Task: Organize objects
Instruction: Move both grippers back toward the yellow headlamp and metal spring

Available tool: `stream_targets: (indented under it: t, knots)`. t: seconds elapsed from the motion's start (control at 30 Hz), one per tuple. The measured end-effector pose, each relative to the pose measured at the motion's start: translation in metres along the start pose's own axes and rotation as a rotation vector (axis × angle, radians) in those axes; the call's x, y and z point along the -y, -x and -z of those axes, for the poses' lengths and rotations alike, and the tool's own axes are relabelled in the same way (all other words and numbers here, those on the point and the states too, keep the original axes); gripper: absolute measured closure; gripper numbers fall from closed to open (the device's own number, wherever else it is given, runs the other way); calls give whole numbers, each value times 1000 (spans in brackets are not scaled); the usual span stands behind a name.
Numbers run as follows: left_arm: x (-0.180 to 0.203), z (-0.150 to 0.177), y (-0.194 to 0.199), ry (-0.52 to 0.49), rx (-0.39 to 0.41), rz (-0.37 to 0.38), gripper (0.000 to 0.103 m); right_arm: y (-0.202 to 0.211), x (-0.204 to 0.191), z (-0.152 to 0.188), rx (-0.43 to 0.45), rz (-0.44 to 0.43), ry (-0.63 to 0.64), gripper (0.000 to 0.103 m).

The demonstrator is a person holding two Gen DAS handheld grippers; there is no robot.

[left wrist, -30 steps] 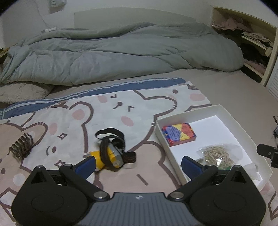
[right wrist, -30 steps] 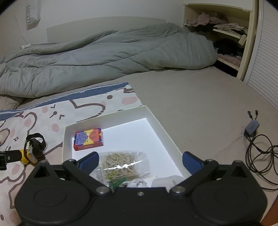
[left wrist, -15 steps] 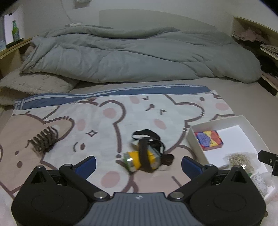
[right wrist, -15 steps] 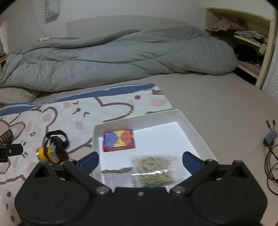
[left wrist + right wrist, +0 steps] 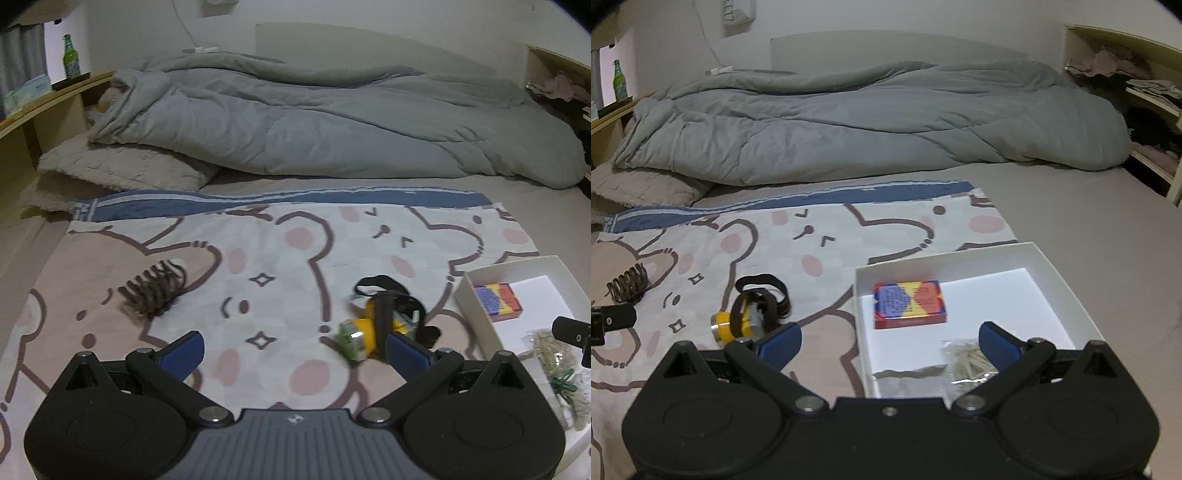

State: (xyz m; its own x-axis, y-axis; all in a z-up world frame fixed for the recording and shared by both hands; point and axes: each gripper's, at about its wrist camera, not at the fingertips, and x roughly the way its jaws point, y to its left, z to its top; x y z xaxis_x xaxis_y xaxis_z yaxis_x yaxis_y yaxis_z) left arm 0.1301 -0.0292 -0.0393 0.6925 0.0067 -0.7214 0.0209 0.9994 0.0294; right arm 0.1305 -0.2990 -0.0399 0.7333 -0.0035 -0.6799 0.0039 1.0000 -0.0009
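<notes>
A yellow headlamp with a black strap (image 5: 373,325) (image 5: 750,314) lies on the bear-print blanket, just ahead of my left gripper's right finger. A brown hair claw clip (image 5: 157,288) (image 5: 628,282) rests further left. The white box (image 5: 476,317) (image 5: 1052,273) holds a red, blue and yellow card box (image 5: 496,301) (image 5: 908,302) and a clear bag of rubber bands (image 5: 550,345) (image 5: 967,360). My left gripper (image 5: 293,350) is open over the blanket with nothing between its fingers. My right gripper (image 5: 890,341) is open above the box's near left corner.
A grey duvet (image 5: 332,122) is heaped along the back, with a fluffy pillow (image 5: 122,170) at its left. A wooden ledge (image 5: 44,99) with a green bottle (image 5: 71,55) runs at the left. Shelves with clothes (image 5: 1137,88) stand at the right.
Both views have swung left. The headlamp has shifted from the left gripper's left finger toward its right finger. The claw clip has come nearer the middle. The white box has slid right.
</notes>
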Motion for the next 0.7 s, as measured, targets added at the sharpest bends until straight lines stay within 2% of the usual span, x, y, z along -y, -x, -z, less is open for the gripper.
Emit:
stream_targets:
  t: [0.7]
  knots:
    - [-63, 7, -2, 68, 7, -97, 0, -24, -64, -2, -19, -56, 18, 0]
